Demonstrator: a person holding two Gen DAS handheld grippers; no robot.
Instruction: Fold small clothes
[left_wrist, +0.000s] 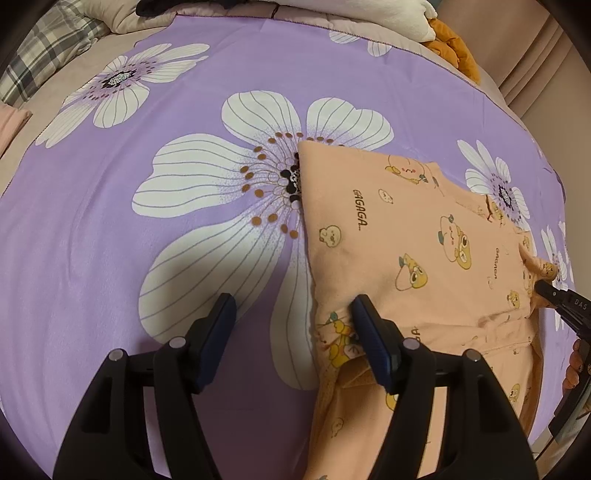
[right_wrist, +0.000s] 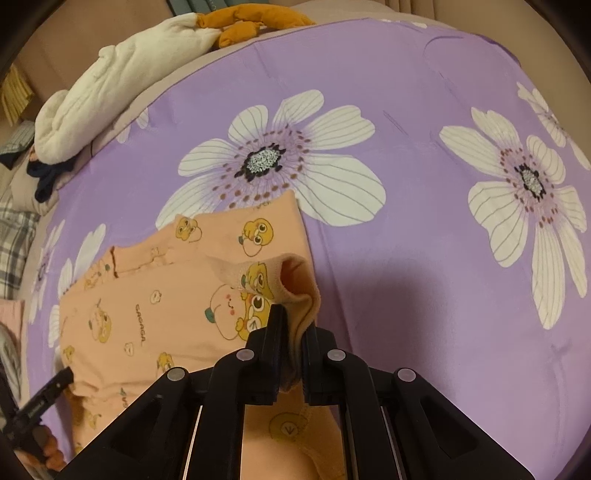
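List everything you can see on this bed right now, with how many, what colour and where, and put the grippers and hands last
Small garment: one, peach with cartoon prints, lying on the sheet.
Sheet: one, purple with white flowers, spread over the bed.
White soft item: one, cream, beyond the sheet's far edge.
Orange cloth: one, next to the white item.
Plaid fabric: one, grey and white, far corner.
Left gripper: black, open, one finger over the garment's edge.
Right gripper: black, shut on the garment's cuff.
Hand: partly visible, holding the left gripper.

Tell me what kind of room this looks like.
Most likely a bedroom, with the work done on a bed: a purple flowered sheet spread over a soft surface, a plaid blanket bunched at its edge, and a white stuffed toy lying alongside.
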